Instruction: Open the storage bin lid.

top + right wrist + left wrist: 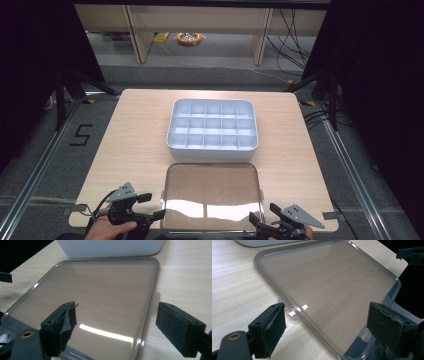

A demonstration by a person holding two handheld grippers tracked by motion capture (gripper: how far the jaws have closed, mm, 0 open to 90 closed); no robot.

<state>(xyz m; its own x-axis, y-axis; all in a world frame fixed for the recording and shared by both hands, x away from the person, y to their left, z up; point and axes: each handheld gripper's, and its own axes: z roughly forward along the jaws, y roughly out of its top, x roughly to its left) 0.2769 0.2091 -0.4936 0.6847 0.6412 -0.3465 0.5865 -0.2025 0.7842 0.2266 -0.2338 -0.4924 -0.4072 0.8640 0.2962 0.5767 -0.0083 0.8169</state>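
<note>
Clear lid flat on the table, a spread gripper at each near corner.

The clear lid (211, 196) lies low in the centre of the high view, just below the white compartment tray (212, 129). The left gripper (156, 216) and right gripper (255, 220) flank its lower corners, both released, holding nothing.

Wood table (135, 145) w/ white divided tray (212, 127) & clear lid (211, 197) (lying flat).

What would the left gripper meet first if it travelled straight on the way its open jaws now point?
Probably the clear rectangular plastic lid lying flat on the wooden table: the left gripper has its jaws spread over the lid's near left edge. How high it rides is unclear.
</note>
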